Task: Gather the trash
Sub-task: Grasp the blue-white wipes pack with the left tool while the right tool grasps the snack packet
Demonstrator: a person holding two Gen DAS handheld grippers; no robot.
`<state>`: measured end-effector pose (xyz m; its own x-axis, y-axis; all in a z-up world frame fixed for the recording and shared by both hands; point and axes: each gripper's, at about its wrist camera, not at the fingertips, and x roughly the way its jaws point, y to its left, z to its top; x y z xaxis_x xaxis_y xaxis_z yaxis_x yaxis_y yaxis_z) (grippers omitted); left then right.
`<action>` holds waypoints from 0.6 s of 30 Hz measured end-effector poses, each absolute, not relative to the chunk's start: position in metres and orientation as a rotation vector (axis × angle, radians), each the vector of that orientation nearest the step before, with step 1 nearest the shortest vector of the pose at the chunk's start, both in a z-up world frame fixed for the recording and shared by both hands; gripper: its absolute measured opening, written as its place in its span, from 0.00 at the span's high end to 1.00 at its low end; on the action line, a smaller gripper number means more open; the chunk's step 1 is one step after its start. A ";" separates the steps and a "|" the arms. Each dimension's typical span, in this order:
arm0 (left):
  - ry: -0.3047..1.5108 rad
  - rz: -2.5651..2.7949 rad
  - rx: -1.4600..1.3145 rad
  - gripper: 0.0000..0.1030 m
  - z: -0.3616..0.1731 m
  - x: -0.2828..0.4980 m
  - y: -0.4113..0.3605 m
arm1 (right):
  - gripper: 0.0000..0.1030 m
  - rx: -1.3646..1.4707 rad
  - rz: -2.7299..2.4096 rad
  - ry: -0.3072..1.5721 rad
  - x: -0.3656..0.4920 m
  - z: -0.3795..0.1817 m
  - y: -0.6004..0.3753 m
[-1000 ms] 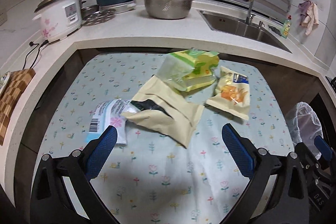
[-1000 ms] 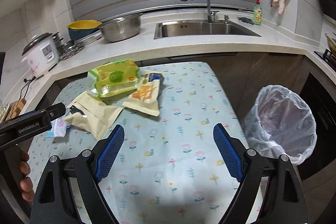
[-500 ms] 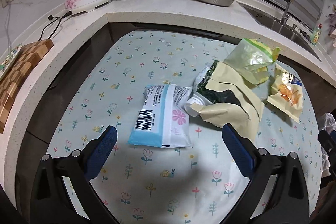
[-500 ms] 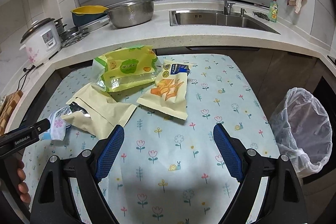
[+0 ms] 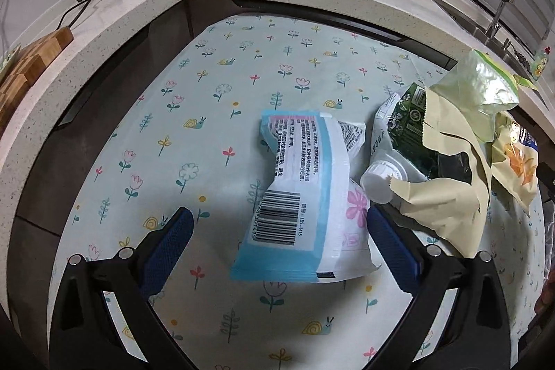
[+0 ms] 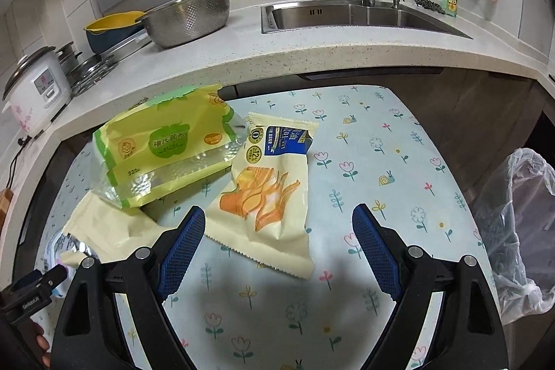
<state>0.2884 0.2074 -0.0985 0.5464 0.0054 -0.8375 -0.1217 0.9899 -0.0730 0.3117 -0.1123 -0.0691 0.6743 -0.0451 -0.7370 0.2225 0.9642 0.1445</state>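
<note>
Currently the first pickups are being lined up: the left tongs (image 5: 277, 243), spread wide, are being held around the blue-and-white wrapper (image 5: 301, 196) at lower centre, and the right tongs (image 6: 279, 245), also spread, around the chip packet (image 6: 269, 193) at centre of the desk (image 6: 374, 141). Next, a lowering and pinching is probably being called for. Four wrappers are being counted, plus one lined bin (image 6: 520, 231) at right.
</note>
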 end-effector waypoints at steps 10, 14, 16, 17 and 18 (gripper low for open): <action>1.022 0.016 -0.180 0.15 -0.115 0.303 0.207 | 0.25 0.238 -0.150 0.867 0.341 -0.098 -0.117; 1.024 -0.008 -0.195 0.34 -0.114 0.301 0.207 | 0.57 0.243 -0.111 0.868 0.336 -0.097 -0.115; 1.017 -0.017 -0.219 0.35 -0.110 0.298 0.210 | 0.68 0.231 -0.098 0.862 0.332 -0.094 -0.112; 1.011 -0.018 -0.223 0.38 -0.108 0.297 0.210 | 0.77 0.226 -0.092 0.859 0.329 -0.091 -0.111; 1.004 -0.016 -0.222 0.38 -0.105 0.295 0.211 | 0.82 0.221 -0.092 0.857 0.326 -0.089 -0.110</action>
<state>0.2954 0.2108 -0.1053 0.5385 -0.1157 -0.8347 -0.0883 0.9773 -0.1925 0.3260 -0.1098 -0.0893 0.6523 0.0088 -0.7579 0.1687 0.9732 0.1565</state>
